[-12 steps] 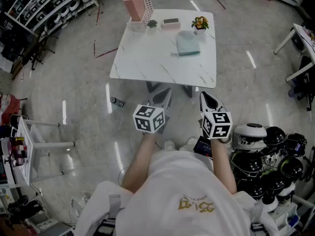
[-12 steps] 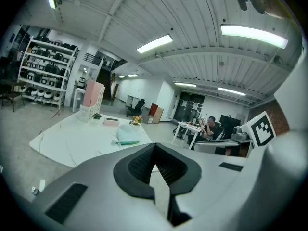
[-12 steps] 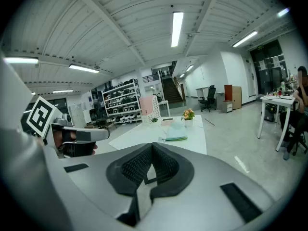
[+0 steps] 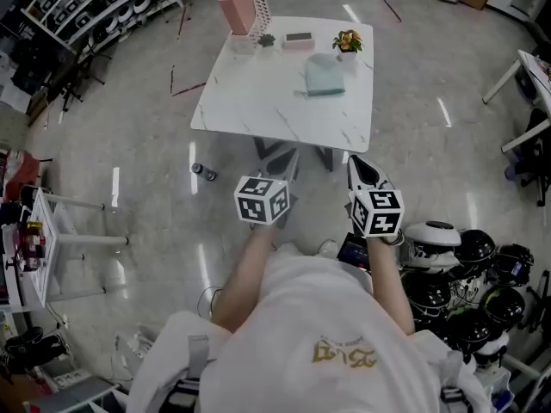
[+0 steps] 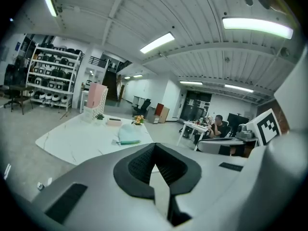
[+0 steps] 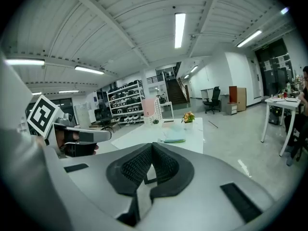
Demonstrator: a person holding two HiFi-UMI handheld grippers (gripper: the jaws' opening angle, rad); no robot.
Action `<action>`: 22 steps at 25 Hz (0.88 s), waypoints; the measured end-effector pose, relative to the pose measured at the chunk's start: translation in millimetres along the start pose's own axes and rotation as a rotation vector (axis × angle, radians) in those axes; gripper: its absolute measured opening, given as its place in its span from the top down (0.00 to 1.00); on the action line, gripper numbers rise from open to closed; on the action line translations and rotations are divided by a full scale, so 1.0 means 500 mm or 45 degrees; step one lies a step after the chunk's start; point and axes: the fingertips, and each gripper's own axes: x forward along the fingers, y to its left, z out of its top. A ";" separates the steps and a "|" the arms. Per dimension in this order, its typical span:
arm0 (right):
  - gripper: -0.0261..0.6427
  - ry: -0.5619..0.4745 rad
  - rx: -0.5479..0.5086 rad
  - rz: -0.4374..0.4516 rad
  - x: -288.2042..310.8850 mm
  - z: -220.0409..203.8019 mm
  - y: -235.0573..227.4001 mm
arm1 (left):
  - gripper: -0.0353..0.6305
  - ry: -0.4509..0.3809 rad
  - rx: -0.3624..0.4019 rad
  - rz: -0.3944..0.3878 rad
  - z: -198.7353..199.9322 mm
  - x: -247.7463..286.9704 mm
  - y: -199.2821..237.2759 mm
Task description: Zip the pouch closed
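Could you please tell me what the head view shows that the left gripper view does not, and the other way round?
Only the head view: the person's white shirt and the helmets on the floor. Only the left gripper view: the ceiling lights, a seated person at a far desk, and the left gripper with its shut jaws close up. Both: the white table with the pouch, pink box and flower pot.
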 end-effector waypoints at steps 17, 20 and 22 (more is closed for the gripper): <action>0.68 0.068 0.009 0.163 0.099 -0.011 0.006 | 0.63 -0.044 -0.075 0.113 0.018 0.030 0.084; 0.69 0.083 0.010 0.159 0.144 -0.011 0.006 | 0.63 -0.020 -0.069 0.115 0.017 0.058 0.124; 0.69 0.093 0.014 0.146 0.186 -0.012 0.000 | 0.63 -0.002 -0.055 0.098 0.020 0.086 0.155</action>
